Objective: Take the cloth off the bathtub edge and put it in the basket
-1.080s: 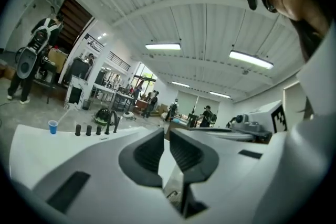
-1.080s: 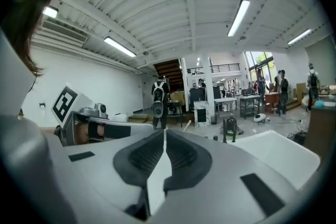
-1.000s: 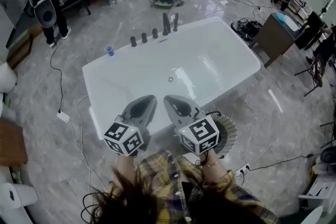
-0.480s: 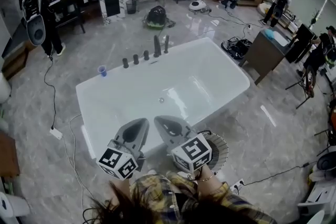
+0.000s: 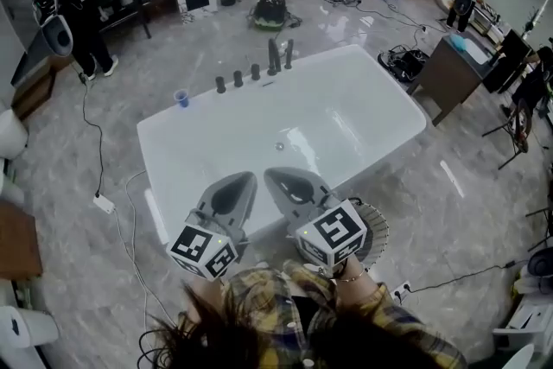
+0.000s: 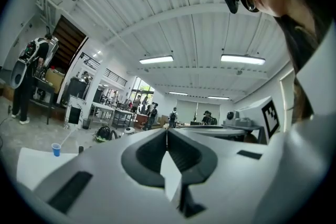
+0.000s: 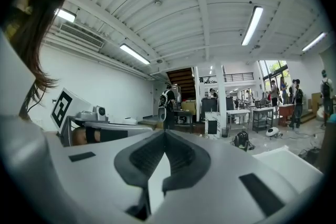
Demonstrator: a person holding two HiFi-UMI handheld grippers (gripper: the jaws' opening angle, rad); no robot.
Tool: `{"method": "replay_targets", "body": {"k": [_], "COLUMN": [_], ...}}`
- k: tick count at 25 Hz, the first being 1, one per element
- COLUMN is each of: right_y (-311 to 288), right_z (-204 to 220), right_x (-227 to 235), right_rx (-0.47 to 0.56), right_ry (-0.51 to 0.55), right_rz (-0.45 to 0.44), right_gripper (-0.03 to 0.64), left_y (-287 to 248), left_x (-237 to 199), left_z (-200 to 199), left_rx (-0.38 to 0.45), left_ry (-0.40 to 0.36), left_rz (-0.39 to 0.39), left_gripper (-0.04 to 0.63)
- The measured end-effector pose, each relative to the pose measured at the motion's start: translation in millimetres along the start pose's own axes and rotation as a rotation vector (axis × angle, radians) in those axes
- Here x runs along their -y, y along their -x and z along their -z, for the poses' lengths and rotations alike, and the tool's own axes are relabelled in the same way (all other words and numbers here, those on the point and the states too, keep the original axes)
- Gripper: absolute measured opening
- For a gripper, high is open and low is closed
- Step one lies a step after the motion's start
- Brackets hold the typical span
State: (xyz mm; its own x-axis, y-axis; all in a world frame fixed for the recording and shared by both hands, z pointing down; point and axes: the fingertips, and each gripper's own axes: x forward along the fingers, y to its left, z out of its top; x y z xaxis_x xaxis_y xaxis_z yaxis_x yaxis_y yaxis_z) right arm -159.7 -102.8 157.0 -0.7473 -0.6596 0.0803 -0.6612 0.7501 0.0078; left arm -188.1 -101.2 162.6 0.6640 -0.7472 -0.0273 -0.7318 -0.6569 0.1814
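Observation:
A white bathtub [image 5: 173, 130] fills the middle of the head view. I see no cloth on its rim or anywhere else. A round ribbed basket [image 5: 378, 225] stands on the floor at the tub's near right, half hidden behind the right gripper's marker cube. My left gripper [image 5: 244, 179] and right gripper [image 5: 275, 175] hang side by side over the tub's near edge, tips pointing into the tub. Both are shut and hold nothing. The left gripper [image 6: 167, 131] and the right gripper [image 7: 165, 134] each show jaws meeting, aimed up and out across the room.
A blue cup [image 5: 181, 98] and dark taps [image 5: 274, 56] sit on the tub's far rim. Cables and a power strip [image 5: 104, 203] lie on the marble floor at left. A desk [image 5: 454, 56] stands at right. A person [image 5: 78, 22] stands at the back left.
The head view swayed a little and came back. Both grippers keep their place over the near rim, shut and side by side.

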Motion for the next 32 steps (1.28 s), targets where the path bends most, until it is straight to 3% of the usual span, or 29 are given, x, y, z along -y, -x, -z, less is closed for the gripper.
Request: {"method": "replay_targets", "body": {"k": [9, 32], "right_y": [-9.3, -11.0], "right_z": [-1.1, 8.3], "right_x": [-13.3, -17.5], "right_rx": [-0.006, -0.023], "right_ry": [0.010, -0.037], "right_rz": [-0.038, -0.015], "right_gripper": [0.015, 0.015], "left_y": [8.0, 21.7], "left_x": [-7.1, -16.3], "left_z": [-5.2, -7.8], "left_rx": [0.010, 0.024], "left_ry": [-0.004, 0.022], "left_rz": [-0.003, -0.029], "left_gripper": [0.021, 0.021]}}
